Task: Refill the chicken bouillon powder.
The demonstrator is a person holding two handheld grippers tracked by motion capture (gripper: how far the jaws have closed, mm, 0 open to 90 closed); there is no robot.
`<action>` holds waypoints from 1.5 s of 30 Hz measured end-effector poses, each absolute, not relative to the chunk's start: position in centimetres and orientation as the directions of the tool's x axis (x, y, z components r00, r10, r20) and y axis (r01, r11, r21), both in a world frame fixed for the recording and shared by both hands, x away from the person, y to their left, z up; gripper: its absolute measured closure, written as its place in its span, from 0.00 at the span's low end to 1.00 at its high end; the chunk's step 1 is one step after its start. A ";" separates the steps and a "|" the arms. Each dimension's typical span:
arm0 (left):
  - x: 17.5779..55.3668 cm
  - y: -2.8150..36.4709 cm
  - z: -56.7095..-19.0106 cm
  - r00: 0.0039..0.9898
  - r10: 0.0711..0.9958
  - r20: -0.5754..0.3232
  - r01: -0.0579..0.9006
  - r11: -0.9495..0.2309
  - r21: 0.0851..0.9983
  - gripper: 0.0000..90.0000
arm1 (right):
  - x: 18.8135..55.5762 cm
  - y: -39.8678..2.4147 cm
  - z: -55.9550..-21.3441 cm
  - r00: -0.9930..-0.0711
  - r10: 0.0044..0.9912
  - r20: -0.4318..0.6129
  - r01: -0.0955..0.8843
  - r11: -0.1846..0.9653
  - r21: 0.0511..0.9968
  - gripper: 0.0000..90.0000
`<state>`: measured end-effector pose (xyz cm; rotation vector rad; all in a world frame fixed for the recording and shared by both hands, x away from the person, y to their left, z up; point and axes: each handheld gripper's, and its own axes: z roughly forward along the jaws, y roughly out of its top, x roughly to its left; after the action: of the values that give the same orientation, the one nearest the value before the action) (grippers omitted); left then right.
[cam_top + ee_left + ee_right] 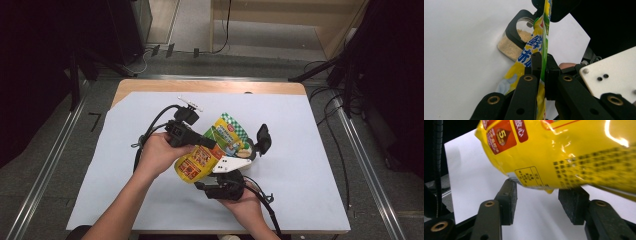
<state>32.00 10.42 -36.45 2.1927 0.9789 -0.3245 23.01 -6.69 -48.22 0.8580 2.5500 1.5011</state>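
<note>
The high view looked forward and down from above the person's side onto the white sheet covering the table, taking in the floor beyond. The left gripper view sat very close, looking along its own jaws at the pouch edge-on, a jar behind it. The right gripper view looked along its jaws from just under the pouch. All three shared the pouch and sheet.

The pouch hangs over the sheet, jar behind it.
</note>
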 end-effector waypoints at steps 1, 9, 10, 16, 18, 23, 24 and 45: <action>32.0 10.7 -36.5 0.676 0.553 -0.486 0.735 -0.459 0.500 1.00 | 23.0 -6.7 -48.2 -0.842 0.492 0.220 0.431 0.369 0.823 0.55; 32.4 12.9 -36.8 0.669 0.528 -0.523 0.741 -0.421 0.522 1.00 | 23.5 -7.3 -48.2 -0.812 0.529 0.247 0.466 0.334 0.819 0.53; 32.4 13.1 -36.7 0.669 0.529 -0.522 0.741 -0.414 0.529 1.00 | 23.6 -7.4 -48.2 -0.810 0.533 0.247 0.469 0.334 0.818 0.53; 32.7 14.5 -36.2 0.669 0.541 -0.511 0.733 -0.365 0.574 1.00 | 23.4 -7.8 -48.0 -0.802 0.537 0.262 0.481 0.320 0.816 0.52; 33.0 15.2 -36.2 0.670 0.545 -0.504 0.728 -0.352 0.588 1.00 | 23.3 -7.8 -47.9 -0.804 0.532 0.266 0.482 0.320 0.816 0.52; 34.0 16.5 -36.3 0.648 0.568 -0.508 0.738 -0.300 0.605 1.00 | 23.2 -8.3 -47.4 -0.796 0.529 0.294 0.500 0.301 0.812 0.52; 34.3 16.7 -36.4 0.645 0.571 -0.509 0.740 -0.297 0.604 1.00 | 23.2 -8.4 -47.4 -0.795 0.530 0.295 0.502 0.302 0.811 0.51; 38.8 16.7 -39.9 0.659 0.625 -0.418 0.689 -0.277 0.670 1.00 | 23.4 -12.3 -47.3 -0.725 0.608 0.325 0.559 0.242 0.793 0.51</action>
<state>38.81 16.65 -39.86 1.9845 1.0224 -0.0901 23.42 -12.35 -47.30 1.1445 2.4363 1.5209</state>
